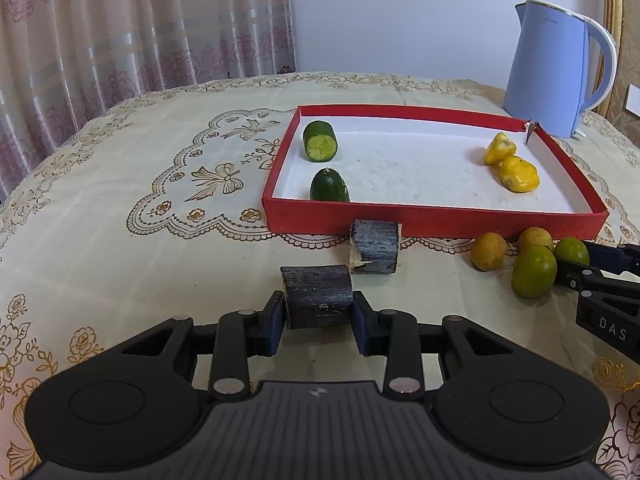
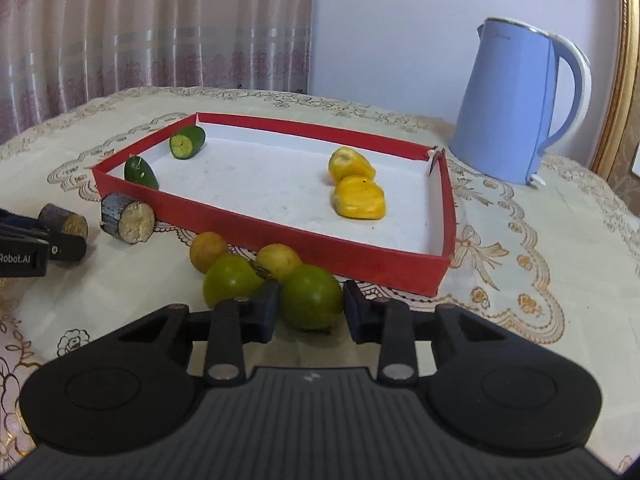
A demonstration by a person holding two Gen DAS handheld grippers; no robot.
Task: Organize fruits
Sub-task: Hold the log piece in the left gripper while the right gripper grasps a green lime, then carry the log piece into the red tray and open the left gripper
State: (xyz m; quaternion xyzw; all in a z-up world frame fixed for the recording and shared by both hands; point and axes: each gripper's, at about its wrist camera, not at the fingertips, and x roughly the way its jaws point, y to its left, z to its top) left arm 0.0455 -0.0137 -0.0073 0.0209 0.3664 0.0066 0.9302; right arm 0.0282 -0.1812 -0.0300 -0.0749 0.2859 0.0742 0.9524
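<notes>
left tongs [image 1: 319, 312] clamp dark cylinder [image 1: 318, 298], axis crosswise | right tongs [image 2: 310, 306] grip green fruit [image 2: 312, 295]

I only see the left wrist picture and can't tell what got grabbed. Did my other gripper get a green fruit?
Observer: Yes. In the right wrist view, the right gripper is shut on one green fruit, with a pad on each side.
Child: What about the other green one?
Observer: The other green fruit lies outside the jaws, just beside the finger on the picture's left.
Child: Is anything written on my left gripper?
Observer: Yes. The left gripper shows "Robot.AI" on its side, next to the dark piece it clamps.
</notes>
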